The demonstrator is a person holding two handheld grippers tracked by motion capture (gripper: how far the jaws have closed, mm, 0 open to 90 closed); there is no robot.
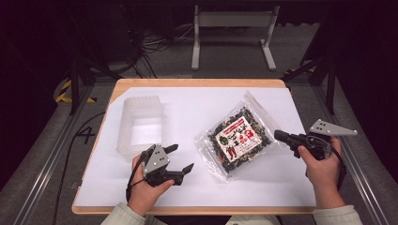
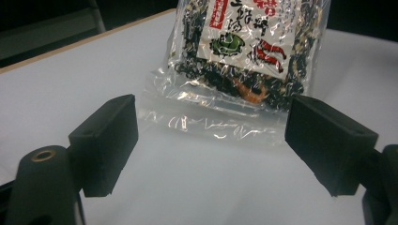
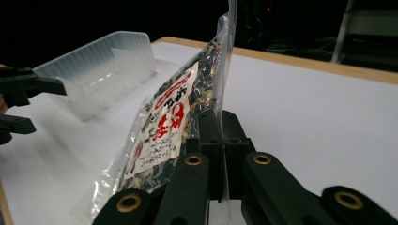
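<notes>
Clear-plastic snack bag (image 1: 239, 140), edge pinched by closed right tongs (image 1: 280, 136); left tongs (image 1: 180, 158) gaping beside it; translucent bin (image 1: 141, 124) beyond, unfilled.

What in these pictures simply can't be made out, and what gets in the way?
- Snack bag label: the print is too small in the high view, and the top edge cuts it off in the left gripper view.
- Bag edge pinched by the right hand-held gripper: hidden between its shut jaws in the right gripper view.
- Clear plastic bin: its near corner is covered by the left hand-held gripper in the high view.
</notes>
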